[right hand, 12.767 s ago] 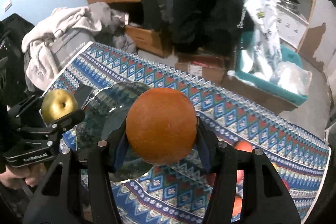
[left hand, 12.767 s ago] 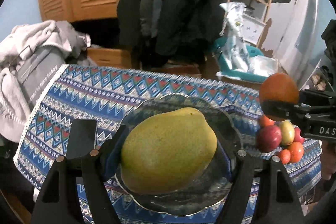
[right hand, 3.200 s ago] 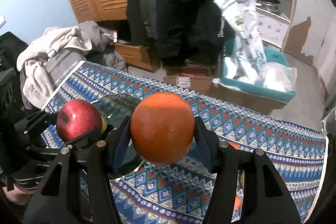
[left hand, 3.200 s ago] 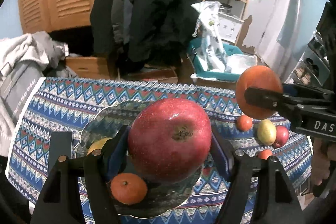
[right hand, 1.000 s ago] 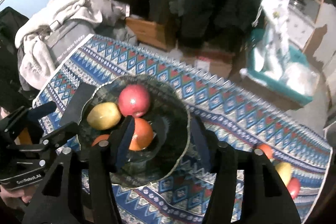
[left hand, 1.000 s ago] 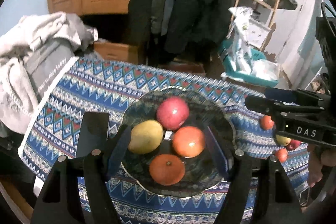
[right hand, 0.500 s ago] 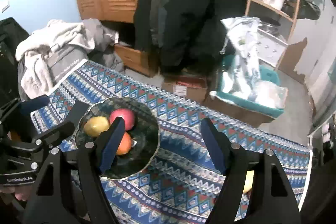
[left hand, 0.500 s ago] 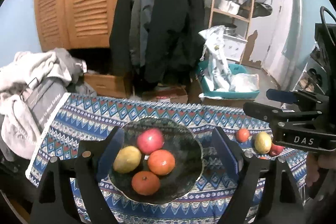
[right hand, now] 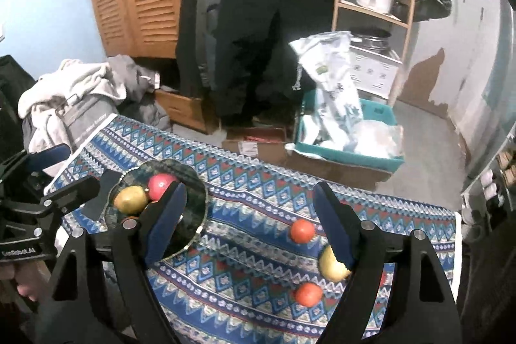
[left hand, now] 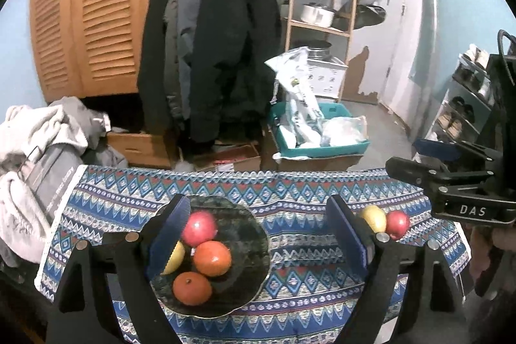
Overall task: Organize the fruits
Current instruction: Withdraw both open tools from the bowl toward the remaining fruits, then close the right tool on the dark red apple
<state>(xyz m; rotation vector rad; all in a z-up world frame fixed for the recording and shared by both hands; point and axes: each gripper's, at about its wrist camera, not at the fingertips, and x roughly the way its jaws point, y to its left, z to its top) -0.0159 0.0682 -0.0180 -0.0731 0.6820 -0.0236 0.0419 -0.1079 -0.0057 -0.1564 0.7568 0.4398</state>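
Note:
A dark glass plate (left hand: 258, 250) on the patterned tablecloth holds a red apple (left hand: 198, 228), a yellow mango (left hand: 174, 257), an orange (left hand: 212, 258) and a smaller orange fruit (left hand: 192, 288). My left gripper (left hand: 259, 234) hangs open above and behind the plate with nothing between its fingers. My right gripper (right hand: 251, 223) is empty, its jaws still opening, over the cloth to the right of the plate (right hand: 200, 208). Loose on the cloth lie a small orange fruit (right hand: 302, 231), a yellow fruit (right hand: 330, 263) and another orange fruit (right hand: 308, 294). A red apple (left hand: 397, 223) sits beside the yellow fruit (left hand: 374, 216).
The tablecloth (left hand: 290, 192) ends at the far edge; beyond are cardboard boxes, a teal bin (left hand: 319, 147) and hanging coats (left hand: 213, 37). Piled clothes (left hand: 29, 144) lie at the left end. A person's hand (right hand: 22, 286) holds the left gripper's handle.
Both grippers have risen and drawn back from the plate, and their jaws have widened. The apple and orange held earlier now lie on the plate.

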